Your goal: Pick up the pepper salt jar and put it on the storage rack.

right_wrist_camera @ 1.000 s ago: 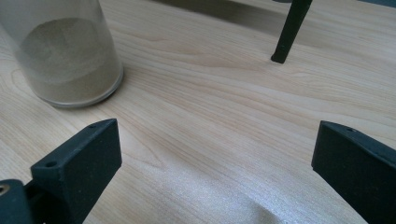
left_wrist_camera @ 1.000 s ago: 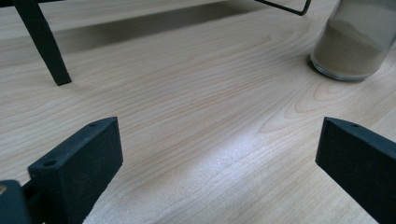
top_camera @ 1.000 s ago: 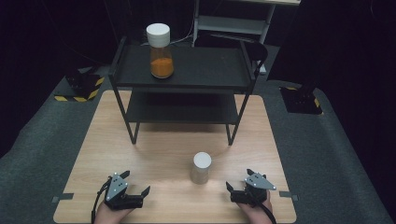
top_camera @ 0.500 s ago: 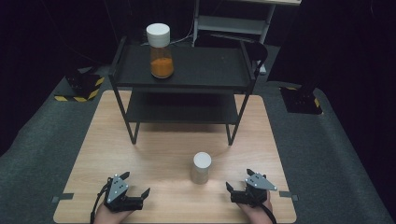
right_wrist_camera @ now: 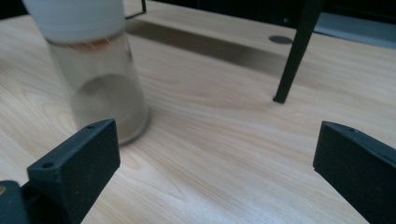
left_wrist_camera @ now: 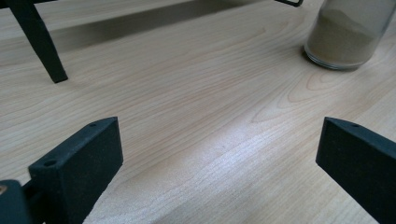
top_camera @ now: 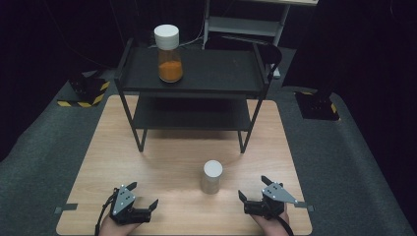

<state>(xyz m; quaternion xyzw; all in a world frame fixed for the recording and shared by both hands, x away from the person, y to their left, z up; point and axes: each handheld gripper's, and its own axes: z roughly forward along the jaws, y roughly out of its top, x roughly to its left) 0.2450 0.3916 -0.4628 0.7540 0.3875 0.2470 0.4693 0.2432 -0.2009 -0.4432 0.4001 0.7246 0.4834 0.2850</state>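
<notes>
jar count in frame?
2. A jar of orange powder stands on the top shelf of the black rack, towards its left. A jar of pale powder stands on the wooden table in front of the rack, between the two grippers. The lower shelf is dark, so something there could be hidden.

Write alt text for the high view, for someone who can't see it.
A small white-capped jar stands on a wooden table between two open hand-held grippers, the left gripper and the right gripper, both near the front edge. Behind it, a black two-tier shelf carries a jar of orange powder on top.
</notes>
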